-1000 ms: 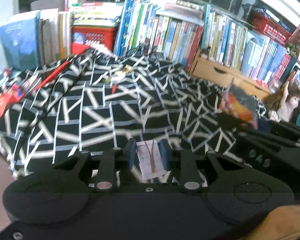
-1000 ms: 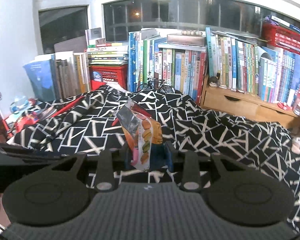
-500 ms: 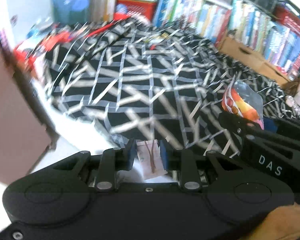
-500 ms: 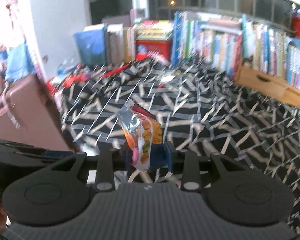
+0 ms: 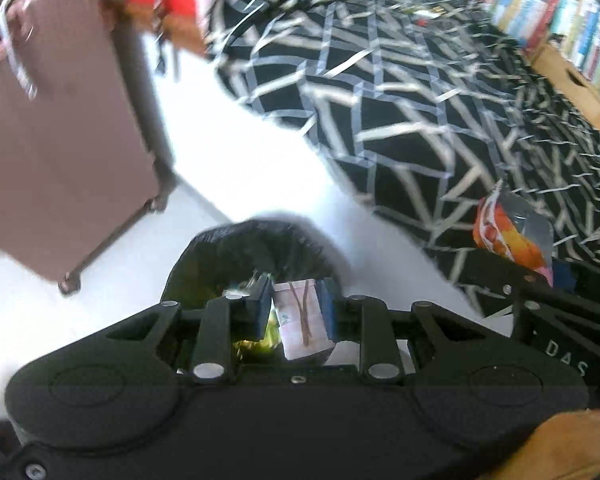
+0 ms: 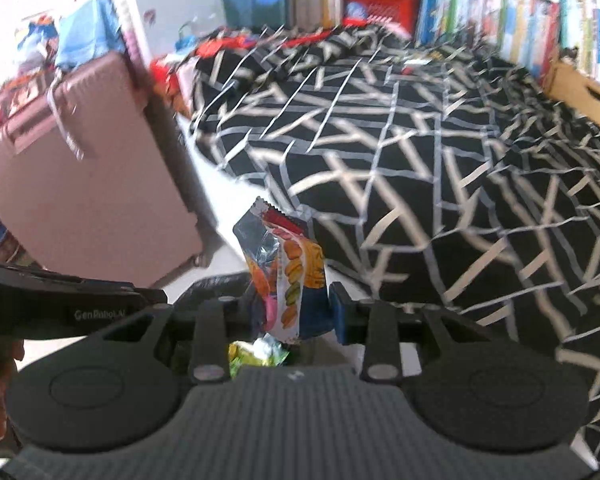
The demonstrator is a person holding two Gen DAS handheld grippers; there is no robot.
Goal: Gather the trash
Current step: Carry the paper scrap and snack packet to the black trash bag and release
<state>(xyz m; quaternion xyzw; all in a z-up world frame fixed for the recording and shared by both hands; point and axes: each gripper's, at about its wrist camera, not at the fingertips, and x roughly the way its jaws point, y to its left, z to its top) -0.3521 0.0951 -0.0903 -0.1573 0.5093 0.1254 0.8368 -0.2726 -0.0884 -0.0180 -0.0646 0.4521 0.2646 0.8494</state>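
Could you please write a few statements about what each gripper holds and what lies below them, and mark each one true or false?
1. The left gripper is shut on a small paper scrap. True.
2. The right gripper is empty. False: it is shut on a colourful snack wrapper.
3. A black trash bag sits on the white floor below the grippers. True.
4. The pink suitcase lies on the patterned bedspread. False: it stands on the floor beside the bed.
5. The bag is empty. False: greenish-yellow trash shows inside.
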